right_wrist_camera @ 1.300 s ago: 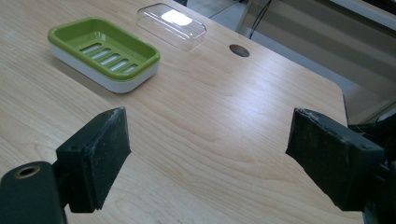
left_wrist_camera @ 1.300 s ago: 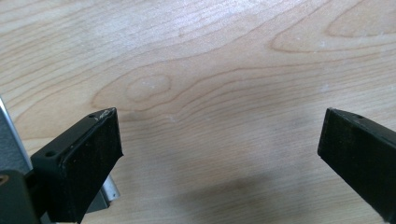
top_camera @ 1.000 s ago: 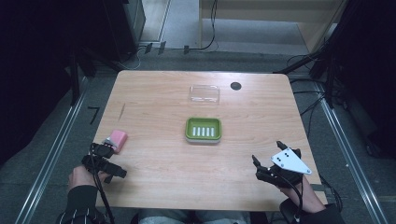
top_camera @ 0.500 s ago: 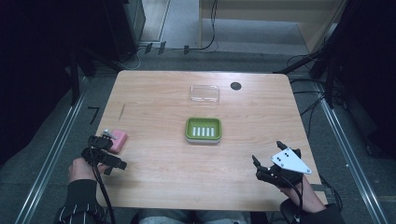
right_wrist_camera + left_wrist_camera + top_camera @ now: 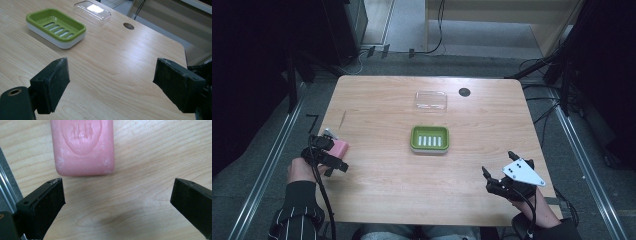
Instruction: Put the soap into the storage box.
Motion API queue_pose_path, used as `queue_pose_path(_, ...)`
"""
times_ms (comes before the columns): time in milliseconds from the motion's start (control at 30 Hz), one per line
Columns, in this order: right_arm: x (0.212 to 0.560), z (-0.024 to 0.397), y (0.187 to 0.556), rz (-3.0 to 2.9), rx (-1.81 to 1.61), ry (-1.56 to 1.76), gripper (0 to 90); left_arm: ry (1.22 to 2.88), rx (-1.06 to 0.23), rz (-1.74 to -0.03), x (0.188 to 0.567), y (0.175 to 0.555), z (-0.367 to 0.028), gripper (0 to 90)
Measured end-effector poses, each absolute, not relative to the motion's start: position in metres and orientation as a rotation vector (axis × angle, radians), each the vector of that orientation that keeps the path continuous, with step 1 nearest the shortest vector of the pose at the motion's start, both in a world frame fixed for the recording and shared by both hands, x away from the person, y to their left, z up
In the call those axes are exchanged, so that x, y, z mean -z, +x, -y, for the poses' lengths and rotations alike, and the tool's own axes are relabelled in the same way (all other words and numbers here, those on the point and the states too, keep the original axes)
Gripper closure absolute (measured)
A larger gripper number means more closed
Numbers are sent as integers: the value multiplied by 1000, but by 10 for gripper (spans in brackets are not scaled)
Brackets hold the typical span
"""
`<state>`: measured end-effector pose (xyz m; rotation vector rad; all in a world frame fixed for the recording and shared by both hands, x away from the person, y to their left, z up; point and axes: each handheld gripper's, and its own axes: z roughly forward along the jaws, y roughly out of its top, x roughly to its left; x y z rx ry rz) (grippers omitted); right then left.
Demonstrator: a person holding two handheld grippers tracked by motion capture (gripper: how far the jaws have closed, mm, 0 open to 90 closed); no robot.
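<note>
A pink bar of soap (image 5: 82,146) is seen lying flat on the wooden surface (image 5: 387,180) near its left edge, just beyond the left gripper (image 5: 326,151). In the left gripper view the bar sits ahead of the two black fingers (image 5: 43,206), nearer the left one, and neither is touching it; the fingers are held wide apart with nothing between them. An oval stamp with raised lettering is pressed into the top of the bar, but the lettering is too soft to be read. No other writing or brand can be made out on anything.

Toward the middle of the surface a green soap dish (image 5: 429,139) with a slotted floor and a white base is placed, empty. Beyond it a clear plastic lid (image 5: 431,100) rests on the wood, and a dark round hole (image 5: 464,92) is cut in the surface just beside that lid.

The right gripper (image 5: 502,179) is held low over the near right part of the surface, well apart from the dish; its fingers (image 5: 51,83) are likewise spread wide and empty.

The step in hand is judged to be the approach to the soap. For the next move, the left gripper would need to be advanced and centred until the bar lies between the fingers, which can then be closed across its narrower sides before it is carried to the dish.
</note>
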<state>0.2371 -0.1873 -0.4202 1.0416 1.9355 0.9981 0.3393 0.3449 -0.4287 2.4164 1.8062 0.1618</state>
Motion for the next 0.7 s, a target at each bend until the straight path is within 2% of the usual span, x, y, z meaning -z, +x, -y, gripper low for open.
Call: queue_pose_path(700, 421, 187, 238, -1942, -997, 1045, 135, 2438, -171, -1811, 433, 372, -344, 0)
